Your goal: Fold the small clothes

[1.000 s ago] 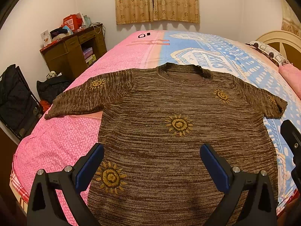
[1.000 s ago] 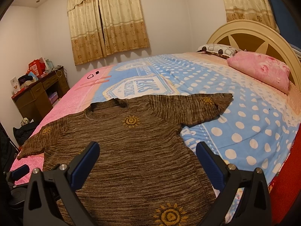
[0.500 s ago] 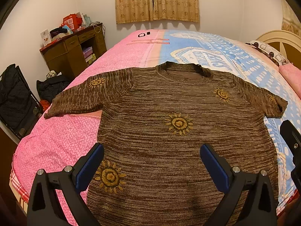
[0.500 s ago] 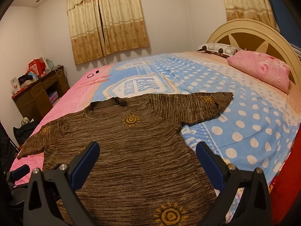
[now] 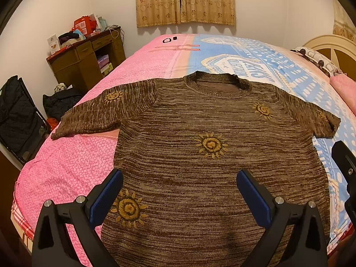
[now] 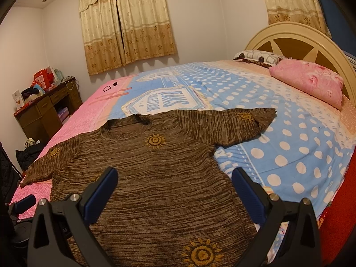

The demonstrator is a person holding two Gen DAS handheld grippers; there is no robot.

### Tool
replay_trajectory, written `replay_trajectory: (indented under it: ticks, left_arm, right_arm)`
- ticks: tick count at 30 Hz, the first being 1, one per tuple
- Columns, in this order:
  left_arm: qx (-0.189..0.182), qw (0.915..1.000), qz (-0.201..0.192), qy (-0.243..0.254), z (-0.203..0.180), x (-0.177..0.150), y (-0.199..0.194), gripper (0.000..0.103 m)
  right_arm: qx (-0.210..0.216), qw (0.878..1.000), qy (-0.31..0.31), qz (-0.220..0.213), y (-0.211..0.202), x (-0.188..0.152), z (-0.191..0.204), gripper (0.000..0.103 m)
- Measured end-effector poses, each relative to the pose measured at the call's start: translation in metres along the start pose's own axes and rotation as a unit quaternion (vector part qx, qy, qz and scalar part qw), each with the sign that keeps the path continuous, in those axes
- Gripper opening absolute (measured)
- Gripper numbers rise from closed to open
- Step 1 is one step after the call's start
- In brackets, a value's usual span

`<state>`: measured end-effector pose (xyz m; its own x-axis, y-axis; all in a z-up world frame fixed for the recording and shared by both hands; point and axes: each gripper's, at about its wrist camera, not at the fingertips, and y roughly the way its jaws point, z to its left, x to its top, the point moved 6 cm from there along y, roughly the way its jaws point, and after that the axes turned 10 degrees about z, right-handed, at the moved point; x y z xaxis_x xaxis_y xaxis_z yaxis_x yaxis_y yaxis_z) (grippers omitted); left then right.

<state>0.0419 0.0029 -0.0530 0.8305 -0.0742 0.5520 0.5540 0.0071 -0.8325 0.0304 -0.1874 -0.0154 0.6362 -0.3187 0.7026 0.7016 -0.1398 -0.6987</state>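
Garment: brown marled knit short-sleeved sweater with yellow sun motifs (image 5: 200,155) lay flat and face up on the bed, both sleeves spread out to the sides, round collar pointing away from the cameras, hem nearest them.
Bed: wide bed under a pink and blue polka-dot printed bedspread (image 6: 289,138); the sweater's body straddled the pink and blue parts, one sleeve on pink, the other on blue.
Left gripper: black two-finger gripper with blue pads (image 5: 179,192) hovered above the lower half of the sweater; fingers spread wide, grasping nothing, not touching the knit as far as could be seen.
Right gripper: matching black gripper with blue pads (image 6: 174,191) hung over the sweater's lower right part; fingers likewise released and empty. Its edge showed at the right border of the left wrist view.
Pillows: pink floral pillow (image 6: 309,80) and a patterned pillow (image 6: 258,56) lay at the head of the bed, against the cream and brown arched headboard (image 6: 296,42), well apart from the sweater.
Surroundings: dark wooden table cluttered with boxes (image 5: 86,60) stood by the wall beside the bed; beige patterned curtains (image 5: 184,0) hung closed behind.
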Motion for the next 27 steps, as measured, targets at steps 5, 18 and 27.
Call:
replay_trajectory:
  ticks: [5, 18, 27]
  left_arm:
    - [0.001, 0.9999, 0.011, 0.003, -0.005, 0.000, 0.009, 0.102]
    - [-0.027, 0.9992, 0.015, 0.024, -0.014, 0.011, 0.029, 0.102]
    - [-0.018, 0.9995, 0.007, 0.025, -0.013, 0.037, 0.047, 0.102]
  right_arm:
    - [-0.002, 1.000, 0.000, 0.003, 0.006, -0.004, -0.002, 0.103]
    - [-0.039, 0.998, 0.037, 0.015, 0.029, 0.015, -0.063, 0.103]
    - [-0.122, 0.979, 0.158, 0.044, 0.068, 0.074, -0.213, 0.103]
